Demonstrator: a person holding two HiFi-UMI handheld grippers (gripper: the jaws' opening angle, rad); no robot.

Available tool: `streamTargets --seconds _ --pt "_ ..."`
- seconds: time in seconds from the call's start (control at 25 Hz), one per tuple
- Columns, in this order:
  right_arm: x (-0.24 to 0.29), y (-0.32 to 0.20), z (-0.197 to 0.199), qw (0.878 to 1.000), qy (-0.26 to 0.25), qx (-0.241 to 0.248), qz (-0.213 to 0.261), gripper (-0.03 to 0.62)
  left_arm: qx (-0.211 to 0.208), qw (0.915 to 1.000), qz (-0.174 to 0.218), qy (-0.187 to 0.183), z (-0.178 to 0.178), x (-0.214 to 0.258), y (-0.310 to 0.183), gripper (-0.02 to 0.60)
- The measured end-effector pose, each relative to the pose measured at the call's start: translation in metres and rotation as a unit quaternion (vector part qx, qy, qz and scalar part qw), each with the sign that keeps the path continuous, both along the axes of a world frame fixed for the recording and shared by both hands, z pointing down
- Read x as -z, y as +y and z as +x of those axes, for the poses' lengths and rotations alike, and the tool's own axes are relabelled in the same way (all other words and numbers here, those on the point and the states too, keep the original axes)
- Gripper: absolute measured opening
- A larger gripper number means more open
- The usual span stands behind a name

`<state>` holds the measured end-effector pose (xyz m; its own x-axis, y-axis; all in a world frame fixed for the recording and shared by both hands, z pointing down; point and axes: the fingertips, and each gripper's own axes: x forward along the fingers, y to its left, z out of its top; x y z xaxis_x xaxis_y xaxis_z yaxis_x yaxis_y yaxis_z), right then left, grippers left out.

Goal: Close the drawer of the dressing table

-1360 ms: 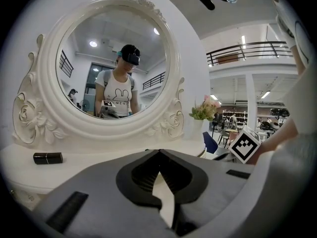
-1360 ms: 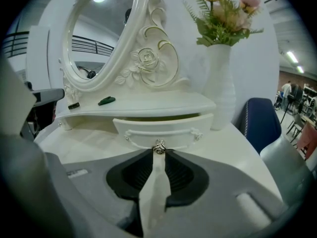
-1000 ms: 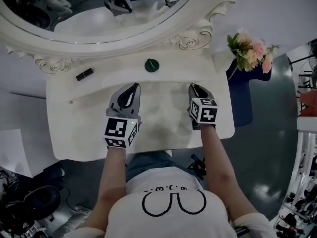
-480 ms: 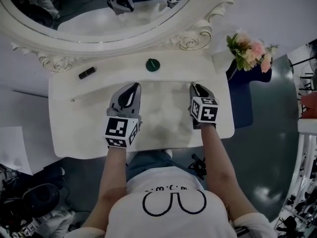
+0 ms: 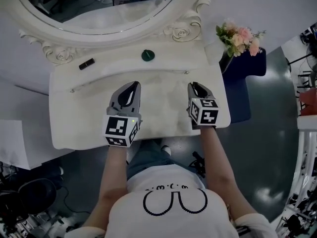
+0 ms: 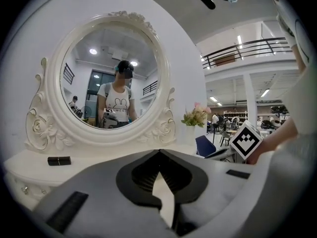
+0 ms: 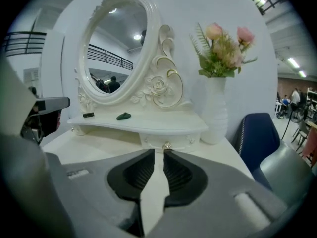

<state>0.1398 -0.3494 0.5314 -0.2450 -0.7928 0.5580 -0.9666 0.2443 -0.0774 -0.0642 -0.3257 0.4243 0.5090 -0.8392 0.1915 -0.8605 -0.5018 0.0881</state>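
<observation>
Both the left gripper (image 6: 159,151) and the right gripper (image 7: 154,152) have drawn back from the drawer (image 7: 183,140), leaving a gap where their tips had been close up against it.

From where I stand, the right gripper hangs over the white counter (image 5: 163,108), its jaws closing on a narrow slit with nothing between them. The drawer lies straight ahead of its tips and apart from them, its small knob (image 7: 166,146) facing the gripper and its front looking flush under the shelf (image 7: 138,120). The left gripper hovers alongside, to the right one's left, its jaw tips pressed together and empty. Ahead and to its left a black tube (image 6: 59,160) lies on the shelf, with the oval mirror (image 6: 114,78) rising behind. A vase of flowers (image 7: 218,108) stands ahead and right of the right gripper.
</observation>
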Motion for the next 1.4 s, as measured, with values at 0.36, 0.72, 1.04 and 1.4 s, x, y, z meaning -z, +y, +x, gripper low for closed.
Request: streamTargets --seconds 0.36,0.72,1.04,1.4 --pt "0.067 0.059 0.001 0.996 -0.004 0.031 0.081 0.000 -0.004 0.9989 0.046 0.001 0.021 0.036 0.044 -0.002" --pt "0.170 0.102 0.013 0.977 0.022 0.053 0.207 0.000 -0.014 0.9936 0.112 -0.001 0.039 0.093 0.061 -0.002" --pt "0.238 0.114 0.041 0.959 0.046 0.029 0.279 0.000 -0.020 0.9839 0.178 0.001 0.048 0.148 0.059 -0.002" --pt "0.279 0.116 0.047 0.944 0.056 0.028 0.324 0.000 -0.024 0.9757 0.218 0.004 0.055 0.184 0.054 -0.002"
